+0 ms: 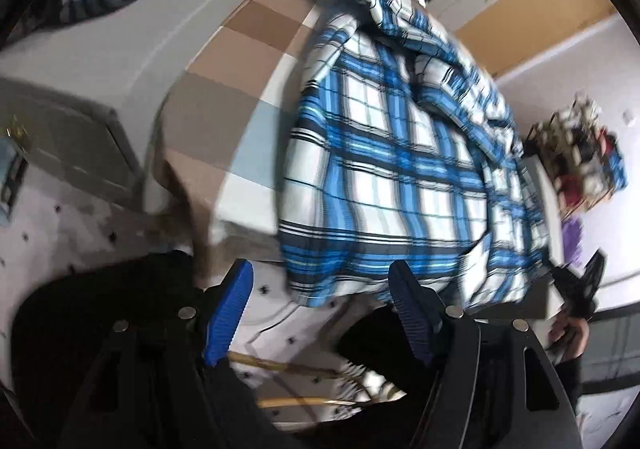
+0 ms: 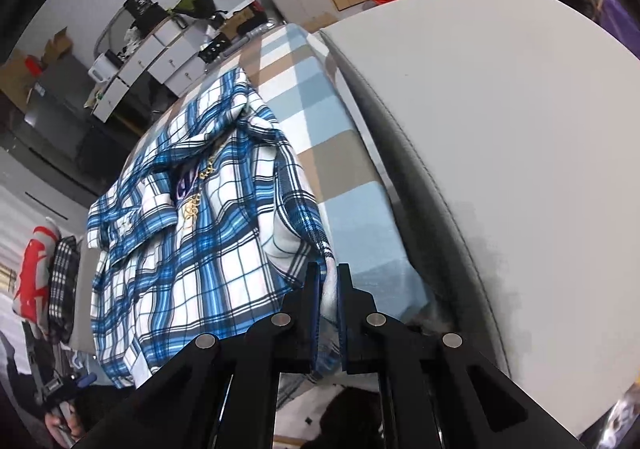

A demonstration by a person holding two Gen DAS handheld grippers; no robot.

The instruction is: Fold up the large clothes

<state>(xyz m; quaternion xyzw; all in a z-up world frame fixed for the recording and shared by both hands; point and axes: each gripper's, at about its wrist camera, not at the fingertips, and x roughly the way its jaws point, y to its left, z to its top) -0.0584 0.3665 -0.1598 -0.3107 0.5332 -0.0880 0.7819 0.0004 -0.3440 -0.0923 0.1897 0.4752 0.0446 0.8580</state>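
Note:
A large blue-and-white plaid shirt (image 1: 400,153) lies spread on a bed with a brown, white and light-blue checked sheet (image 1: 248,49). My left gripper (image 1: 322,291) is open, its blue pads (image 1: 234,309) wide apart just before the shirt's near corner, which hangs over the bed's edge; the pads do not press on it. In the right wrist view the shirt (image 2: 200,233) shows its collar and a purple label. My right gripper (image 2: 328,283) is shut on a fold of the shirt's edge, which is lifted off the sheet (image 2: 352,185).
A grey padded bed frame (image 1: 80,61) runs along the left, and a white padded board (image 2: 500,129) fills the right. Cabinets and cluttered shelves (image 2: 160,49) stand behind the bed. More folded clothes (image 2: 48,281) lie at the far left. The other gripper and a hand (image 1: 576,301) show at the right.

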